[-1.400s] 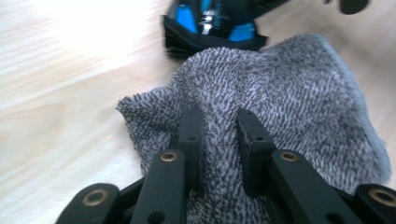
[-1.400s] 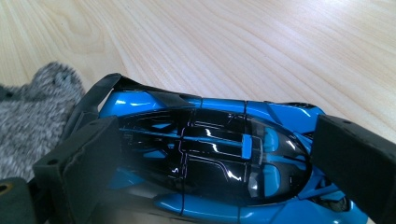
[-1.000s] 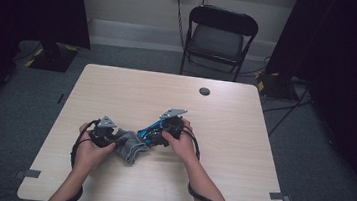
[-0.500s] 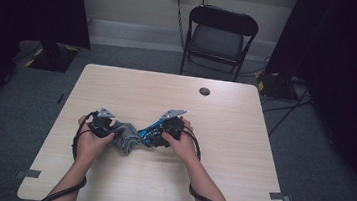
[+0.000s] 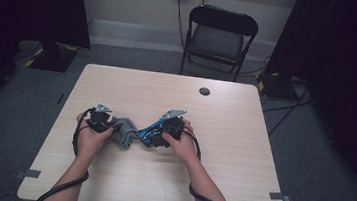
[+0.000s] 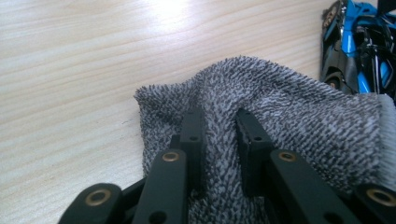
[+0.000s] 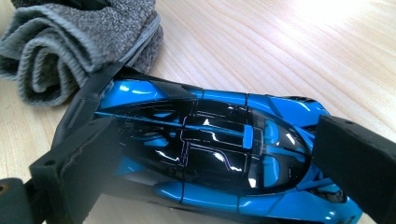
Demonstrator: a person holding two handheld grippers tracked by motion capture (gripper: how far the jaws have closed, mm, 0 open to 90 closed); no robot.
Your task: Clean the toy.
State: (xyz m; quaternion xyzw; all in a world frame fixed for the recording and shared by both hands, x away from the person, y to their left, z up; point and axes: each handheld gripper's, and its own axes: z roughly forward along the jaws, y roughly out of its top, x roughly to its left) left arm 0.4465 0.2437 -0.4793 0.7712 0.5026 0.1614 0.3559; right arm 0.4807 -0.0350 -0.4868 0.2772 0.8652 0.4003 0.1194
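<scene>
The work surface is a rectangular table [image 5: 243, 137] with a pale wood-grain laminate top and rounded corners. A small dark round disc [image 5: 204, 91] lies on its far side, well apart from the hands.

The left gripper [image 5: 106, 124] sits at the table's near left. In the left gripper view its two black jaws stand close together, clamped on a fold of the cloth [image 6: 289, 116]. The jaw arms are flat matte black bars with brass-coloured rivets. The cloth is a grey, speckled terry weave with a looped, coarse pile; one edge carries a smooth stitched hem. It lies bunched on the table between the two grippers, and in the right gripper view it appears as a rolled bundle of several folds.

The right gripper [image 5: 155, 137] carries a grey three-cornered plate on top. Its jaws are clamped on the toy car [image 7: 210, 149], one pad at each end of the body. The pads are blocky, matte and slightly grainy. The toy car has a glossy, hard shell in bright blue with black panels, a low streamlined shape and a dark glazed canopy that reflects the light. Its one end touches the cloth. The toy car rests just above the table, just right of the cloth.

A black cable trails from each gripper along the forearm.
</scene>
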